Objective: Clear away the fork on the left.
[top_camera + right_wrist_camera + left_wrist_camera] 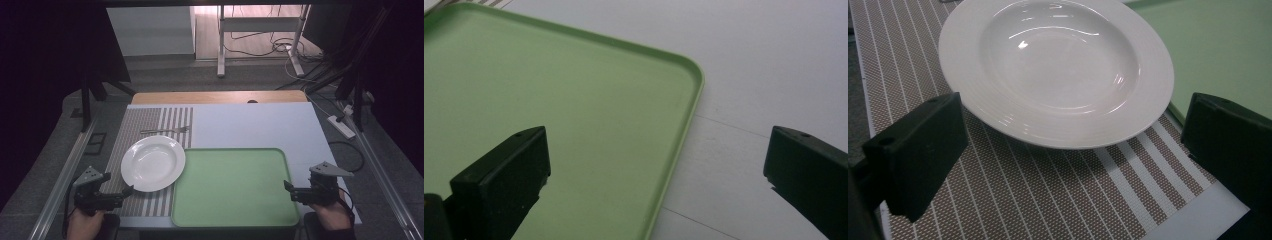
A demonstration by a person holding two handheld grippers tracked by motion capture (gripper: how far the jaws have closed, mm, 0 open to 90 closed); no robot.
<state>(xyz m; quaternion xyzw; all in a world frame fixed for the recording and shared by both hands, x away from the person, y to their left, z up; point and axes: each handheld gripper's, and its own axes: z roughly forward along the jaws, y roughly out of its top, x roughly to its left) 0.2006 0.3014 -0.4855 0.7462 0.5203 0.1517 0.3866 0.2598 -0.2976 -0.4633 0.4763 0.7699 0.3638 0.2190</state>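
white plate, green tray, brown-and-white striped placemat, black tongs

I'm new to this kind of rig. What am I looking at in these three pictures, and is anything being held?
A person holds a hand-held gripper in each hand: the left hand-held gripper and the right hand-held gripper. The high view looks down on the table. The other two pictures come from cameras riding on each gripper, looking along its black jaws. On the table lie a striped mat with a white plate and a fork, and a green tray. The left gripper faces the plate, the right one the tray's edge. Both stand open; nothing is held.
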